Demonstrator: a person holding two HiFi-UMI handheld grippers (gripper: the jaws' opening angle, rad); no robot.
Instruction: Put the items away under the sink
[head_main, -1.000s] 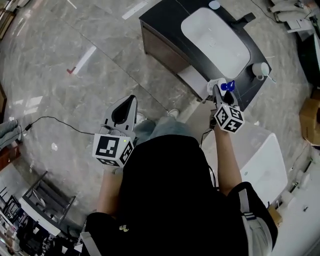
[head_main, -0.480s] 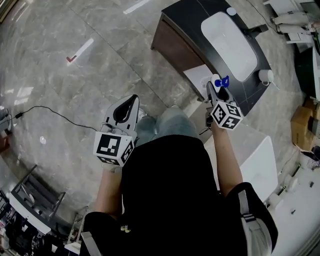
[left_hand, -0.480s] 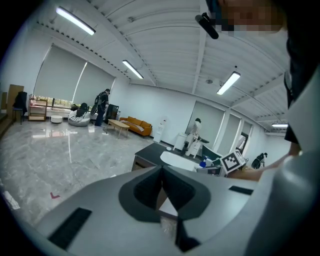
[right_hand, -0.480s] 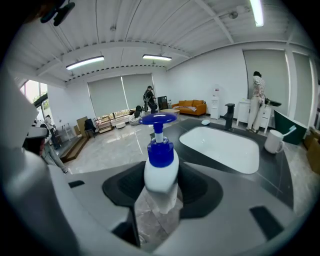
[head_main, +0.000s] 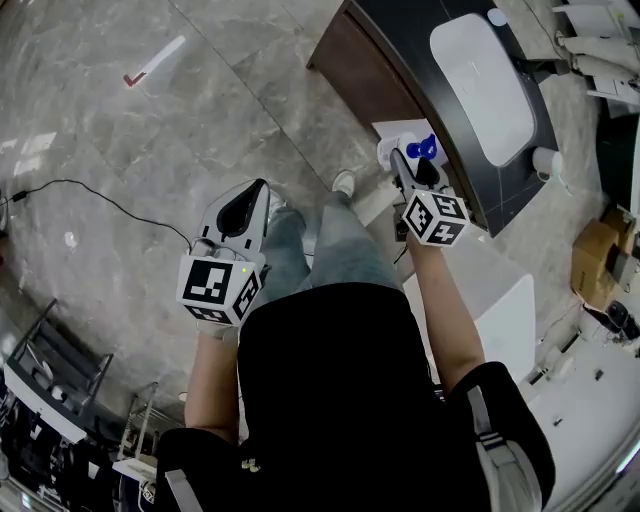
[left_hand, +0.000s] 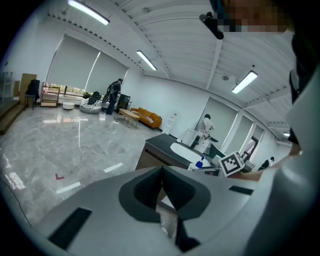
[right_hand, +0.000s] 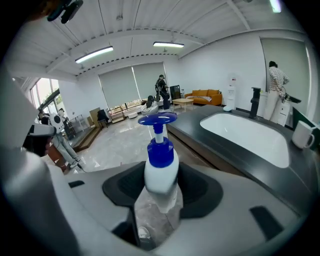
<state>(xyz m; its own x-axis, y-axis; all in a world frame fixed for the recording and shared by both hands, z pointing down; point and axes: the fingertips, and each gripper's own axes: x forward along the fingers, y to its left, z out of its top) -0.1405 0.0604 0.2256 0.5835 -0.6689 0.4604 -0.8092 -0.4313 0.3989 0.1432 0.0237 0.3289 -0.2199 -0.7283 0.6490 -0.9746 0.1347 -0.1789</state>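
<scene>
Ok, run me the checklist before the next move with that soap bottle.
1. Pump bottle clamped between the right gripper jaws: ok.
2. Blue pump head seated on the bottle: ok.
3. Left gripper empty, jaws together, free for a door: ok.
4. Cabinet under the sink open: cannot tell.
5. Floor cable lies off to the left, away from the cabinet: ok.
6. Mug on the counter is apart from the bottle: ok.

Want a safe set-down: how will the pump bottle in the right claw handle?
Pump bottle: likely rigid plastic, since it shows no dent in the right claw. Smooth glossy sides may slip. Tall and narrow, probably tips easily.
</scene>
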